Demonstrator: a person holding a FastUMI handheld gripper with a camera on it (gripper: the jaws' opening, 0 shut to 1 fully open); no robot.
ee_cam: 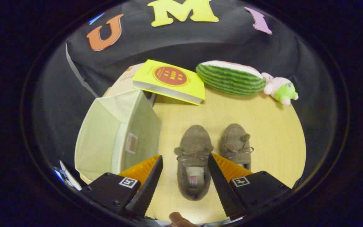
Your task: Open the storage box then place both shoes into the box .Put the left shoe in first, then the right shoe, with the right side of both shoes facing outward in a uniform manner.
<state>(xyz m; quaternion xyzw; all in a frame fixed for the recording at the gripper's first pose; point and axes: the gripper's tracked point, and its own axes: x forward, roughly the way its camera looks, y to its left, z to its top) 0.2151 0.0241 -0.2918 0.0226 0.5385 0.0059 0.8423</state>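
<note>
Tongs: while the tongs (pixel 185 162) are hovering over the wooden surface (pixel 263 126), their fingers are standing spread apart, gripping nothing, with the left shoe lying between them.
Left shoe: the left shoe (pixel 193 157), a brown fuzzy moccasin with a small bow, is lying toe-away near the surface's near edge, its heel opening facing up between the two fingers.
Right shoe: the right shoe (pixel 236 145) is sitting just beside it, partly hidden behind the right finger.
Storage box: the pale fabric storage box (pixel 118 135) is standing at the surface's left edge, near the shoes, and its top is looking open already, with the inside walls showing.
Handling: the shoe is likely behaving as light, soft and squashy; the fuzzy upper is probably giving good friction. Pinching across the sidewalls near the heel collar or mid-foot is looking like the firmest hold, as the toe may fold.
Clutter: a yellow book (pixel 172 80), a watermelon plush (pixel 230 77) and a small pink-green toy (pixel 280 88) are lying along the far edge, well apart.
</note>
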